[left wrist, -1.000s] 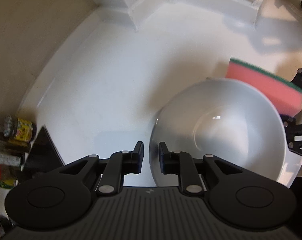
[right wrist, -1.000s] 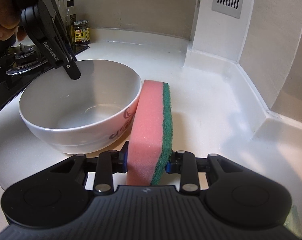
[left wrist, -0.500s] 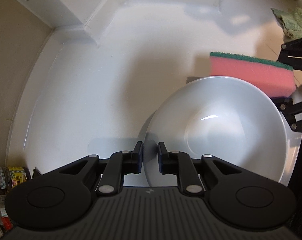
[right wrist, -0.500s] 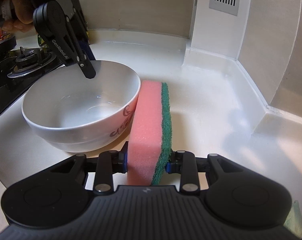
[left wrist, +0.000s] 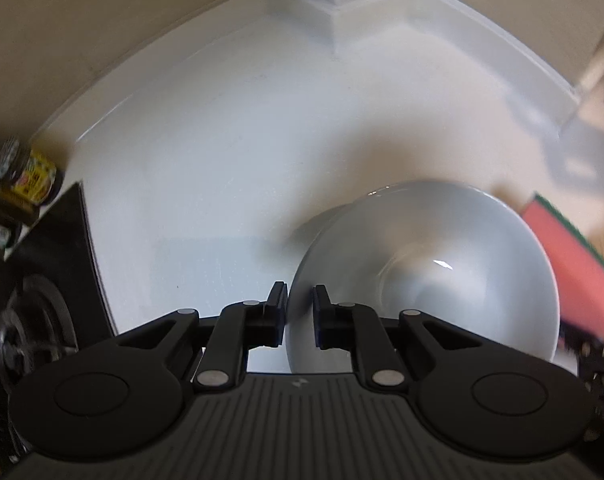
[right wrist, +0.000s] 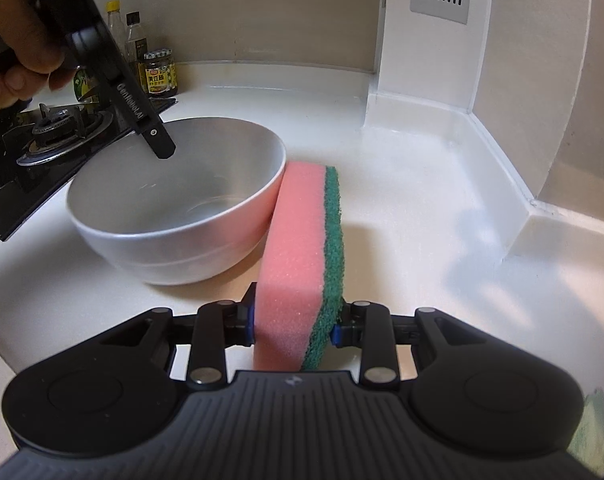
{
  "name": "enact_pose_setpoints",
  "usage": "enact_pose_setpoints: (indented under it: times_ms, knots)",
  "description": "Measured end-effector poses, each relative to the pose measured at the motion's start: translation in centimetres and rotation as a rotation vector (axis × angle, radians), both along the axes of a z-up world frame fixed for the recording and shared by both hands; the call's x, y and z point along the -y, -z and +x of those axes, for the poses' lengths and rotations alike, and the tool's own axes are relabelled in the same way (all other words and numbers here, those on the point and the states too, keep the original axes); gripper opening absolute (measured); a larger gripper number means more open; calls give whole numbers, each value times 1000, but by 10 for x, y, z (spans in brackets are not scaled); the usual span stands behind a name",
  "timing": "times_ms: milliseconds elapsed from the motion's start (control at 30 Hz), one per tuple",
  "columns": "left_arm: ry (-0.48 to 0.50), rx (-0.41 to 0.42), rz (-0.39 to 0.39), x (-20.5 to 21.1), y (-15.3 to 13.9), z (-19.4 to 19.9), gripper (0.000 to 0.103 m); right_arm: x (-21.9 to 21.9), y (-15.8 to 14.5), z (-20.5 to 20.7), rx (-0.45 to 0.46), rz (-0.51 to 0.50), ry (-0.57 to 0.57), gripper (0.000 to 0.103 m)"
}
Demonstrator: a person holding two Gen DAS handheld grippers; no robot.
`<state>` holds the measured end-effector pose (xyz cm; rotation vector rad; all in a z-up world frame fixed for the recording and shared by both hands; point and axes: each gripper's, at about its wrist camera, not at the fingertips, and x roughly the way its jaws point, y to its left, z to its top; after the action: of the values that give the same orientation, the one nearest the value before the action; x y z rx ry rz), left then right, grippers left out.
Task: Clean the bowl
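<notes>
left gripper point(left wrist: 300, 312): fingers pinch the near rim of the white bowl point(left wrist: 441, 264), one inside, one outside.
right gripper point(right wrist: 294, 322): clamped on a pink sponge point(right wrist: 298, 256) with a green scouring side, held on edge.
bowl: sits on the white counter point(right wrist: 401, 208), ahead-left of the right gripper; sponge's pink face touches its outer wall.
beyond bowl: gas stove point(right wrist: 50, 140), sauce jar point(right wrist: 160, 74), bottles.
</notes>
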<state>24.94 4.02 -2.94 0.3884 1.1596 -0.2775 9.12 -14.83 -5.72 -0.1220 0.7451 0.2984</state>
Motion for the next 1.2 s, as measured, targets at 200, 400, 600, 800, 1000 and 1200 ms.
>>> enact_pose_setpoints:
  times_ms: [200,400,600,800,1000,1200]
  knots:
    - [64,4,55,11,2,-17,12,-3,-1,-9,1,-38,-6,28]
    - [202,-9,119,13,-2,-21,16,-10,3,11,22,-49,-5,28]
    - [363,9,157,28,-5,-12,16,-9,5,14,26,-63,-24,28]
    - [346,-11,160,34,-1,1,13,-9,3,6,17,-55,-20,28]
    - [291,10,180,39,1,-10,13,-6,-6,-16,-27,-26,-20,28]
    - [296,-14,179,35,0,-23,13,-5,-3,1,-17,-33,-15,28]
